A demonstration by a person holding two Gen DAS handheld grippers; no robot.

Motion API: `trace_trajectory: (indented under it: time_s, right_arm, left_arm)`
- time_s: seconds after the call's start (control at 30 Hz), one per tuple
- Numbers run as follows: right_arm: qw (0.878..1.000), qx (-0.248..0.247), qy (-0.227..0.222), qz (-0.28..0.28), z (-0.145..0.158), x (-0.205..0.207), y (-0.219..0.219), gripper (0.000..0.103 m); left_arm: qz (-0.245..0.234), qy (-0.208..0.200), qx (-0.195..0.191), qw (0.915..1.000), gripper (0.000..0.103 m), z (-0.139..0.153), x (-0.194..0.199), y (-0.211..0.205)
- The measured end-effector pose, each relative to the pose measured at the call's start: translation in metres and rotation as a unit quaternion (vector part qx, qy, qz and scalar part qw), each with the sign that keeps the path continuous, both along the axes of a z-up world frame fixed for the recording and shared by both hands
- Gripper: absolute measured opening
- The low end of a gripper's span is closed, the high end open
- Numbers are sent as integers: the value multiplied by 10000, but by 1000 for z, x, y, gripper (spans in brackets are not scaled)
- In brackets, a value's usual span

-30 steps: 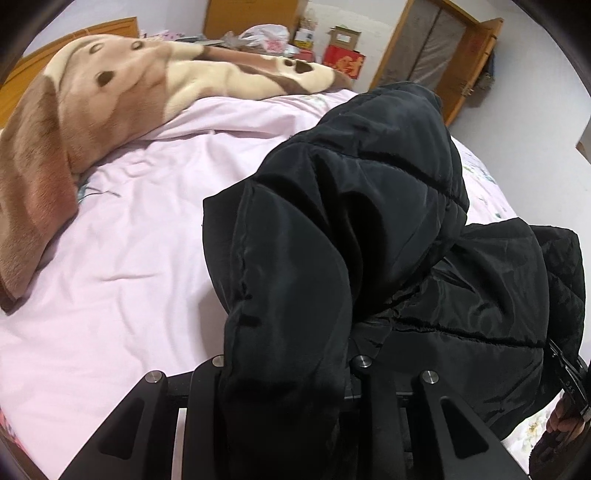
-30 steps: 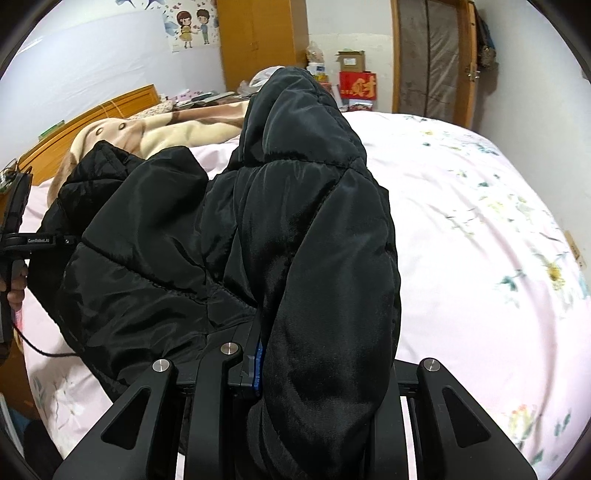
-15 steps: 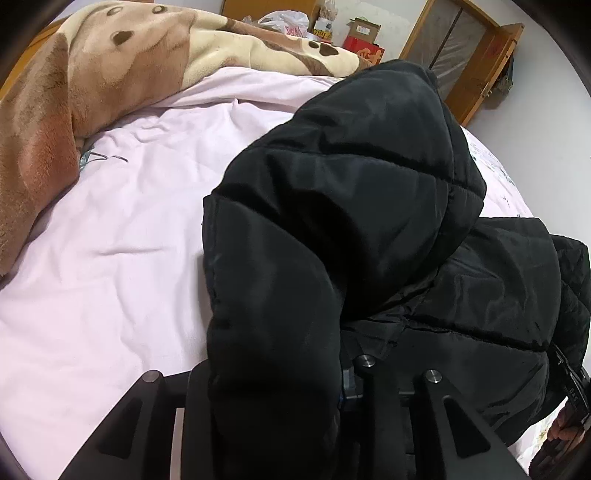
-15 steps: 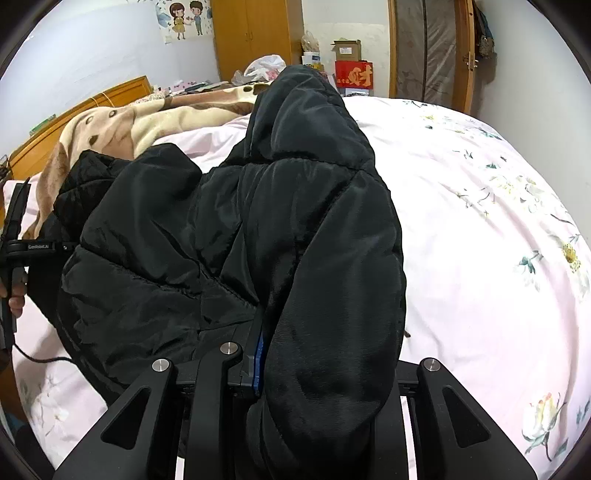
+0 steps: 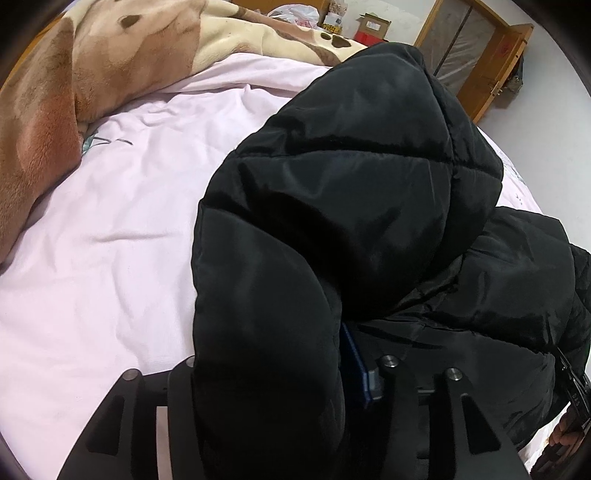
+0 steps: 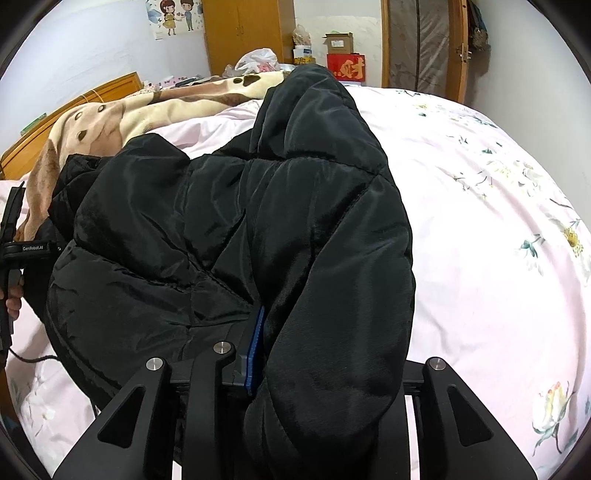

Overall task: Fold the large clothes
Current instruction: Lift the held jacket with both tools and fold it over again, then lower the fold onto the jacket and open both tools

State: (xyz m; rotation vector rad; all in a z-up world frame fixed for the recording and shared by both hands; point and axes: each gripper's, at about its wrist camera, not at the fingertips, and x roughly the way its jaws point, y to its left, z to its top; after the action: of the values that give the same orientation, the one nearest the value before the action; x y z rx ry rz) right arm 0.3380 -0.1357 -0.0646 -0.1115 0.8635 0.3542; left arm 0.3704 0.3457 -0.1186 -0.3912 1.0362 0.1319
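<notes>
Glossy quilted black jacket on matt cotton bedsheet.

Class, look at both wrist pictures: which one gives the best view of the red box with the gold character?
The right wrist view. There the red box stands unobstructed against the far wall, its gold character facing us. In the left wrist view only a red sliver shows behind the black puffer jacket, and no character is visible.

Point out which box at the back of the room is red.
The red box with the gold character, standing beyond the bed. The cardboard box stacked on top of it is plain brown.
</notes>
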Motion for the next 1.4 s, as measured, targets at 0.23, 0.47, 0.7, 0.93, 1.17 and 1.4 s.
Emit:
trace_trajectory:
  time_s: [0.23,0.47,0.7,0.93,1.17,1.4]
  right_arm:
    - [9997,-28,165,-184,-2,15,2,45]
    - [9991,-205,204,-310,4,11,4,56]
    - [9966,-489,-187,-641,32,-1,4,73]
    - [9958,-241,-552,-696,74,-21,14,75]
    - [9978,-115,-167,-637,61,27,47,75]
    - [9924,-425,615,-974,18,88,40,75]
  left_arm:
    - [108,-24,-180,9998,65,-2,-4,7]
    - [232,-66,-209,9995,66,11,-21,8]
    - [393,-349,-46,9986,66,52,-52,14]
    - [-59,-895,256,9956,78,105,-89,-14]
    - [-435,-747,123,9962,78,106,-29,-52]
    - [-360,-113,653,9972,78,59,42,-52]
